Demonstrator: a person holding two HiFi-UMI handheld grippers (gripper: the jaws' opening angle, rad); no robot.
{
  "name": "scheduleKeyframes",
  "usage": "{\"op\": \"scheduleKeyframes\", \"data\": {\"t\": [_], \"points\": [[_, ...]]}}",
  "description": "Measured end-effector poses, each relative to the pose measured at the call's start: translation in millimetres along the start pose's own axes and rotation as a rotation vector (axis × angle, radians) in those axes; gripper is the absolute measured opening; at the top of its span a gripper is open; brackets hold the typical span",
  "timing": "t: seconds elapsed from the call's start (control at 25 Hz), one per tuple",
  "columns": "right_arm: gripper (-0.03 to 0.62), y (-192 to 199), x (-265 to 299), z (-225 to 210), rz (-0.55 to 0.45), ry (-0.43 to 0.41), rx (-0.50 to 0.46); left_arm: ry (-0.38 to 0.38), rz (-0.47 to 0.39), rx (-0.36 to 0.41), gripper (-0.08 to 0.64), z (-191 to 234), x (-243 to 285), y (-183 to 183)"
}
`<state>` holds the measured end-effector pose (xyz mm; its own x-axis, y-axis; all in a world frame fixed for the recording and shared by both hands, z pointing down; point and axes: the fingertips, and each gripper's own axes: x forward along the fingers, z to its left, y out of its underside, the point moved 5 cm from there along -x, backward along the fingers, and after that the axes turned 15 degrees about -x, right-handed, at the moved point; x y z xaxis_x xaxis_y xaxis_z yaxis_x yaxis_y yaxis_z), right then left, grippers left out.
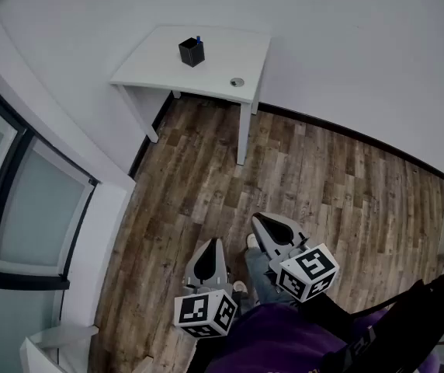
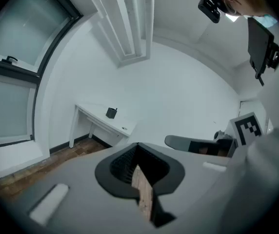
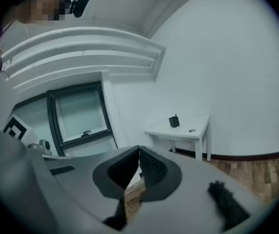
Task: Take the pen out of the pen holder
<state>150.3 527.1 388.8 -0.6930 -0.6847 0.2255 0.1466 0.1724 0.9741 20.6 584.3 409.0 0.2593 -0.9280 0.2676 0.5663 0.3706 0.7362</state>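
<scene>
Pen (image 1: 198,40): only a small blue tip shows, poking up out of a black, square, open-topped pen holder (image 1: 192,53). The rest of the pen is hidden inside the holder and too small to make out. The holder stands upright on a white table (image 1: 168,64) at the upper centre of the head view, toward the table's back edge, close to the white wall. A small round grey object (image 1: 237,82) lies on the same table near its front right corner, apart from the holder.

Brown wood plank floor (image 1: 300,169) fills the middle of the frame between the table and the person. A dark-framed window (image 1: 20,200) runs down the left edge.

At the lower centre, the left gripper (image 1: 213,245) and the right gripper (image 1: 261,219) are held side by side over the floor, well apart from the table, each with a black-and-white marker cube at its rear. The person's purple clothing (image 1: 276,340) shows at the bottom edge.

In the gripper views, the left gripper's jaws are pressed together at the tips with nothing between them, and the right gripper's jaws are likewise pressed together and empty. Both views show the table and holder far off across the room.
</scene>
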Motion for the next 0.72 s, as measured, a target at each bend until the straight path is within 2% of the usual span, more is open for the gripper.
{"op": "scheduleKeyframes", "data": {"t": [0.16,0.44,0.72], "points": [[0.011,-9,29,-35,-0.026,0.007,-0.006,0.004,-0.015,0.005,0.005,2,37,-13],[0.011,-32,79,-102,-0.028,-0.048,-0.022,0.006,-0.04,0.029,0.005,-18,121,-48],[0.012,-40,108,-153,-0.029,-0.07,-0.011,0.005,-0.032,0.02,0.005,-33,179,-55]]}}
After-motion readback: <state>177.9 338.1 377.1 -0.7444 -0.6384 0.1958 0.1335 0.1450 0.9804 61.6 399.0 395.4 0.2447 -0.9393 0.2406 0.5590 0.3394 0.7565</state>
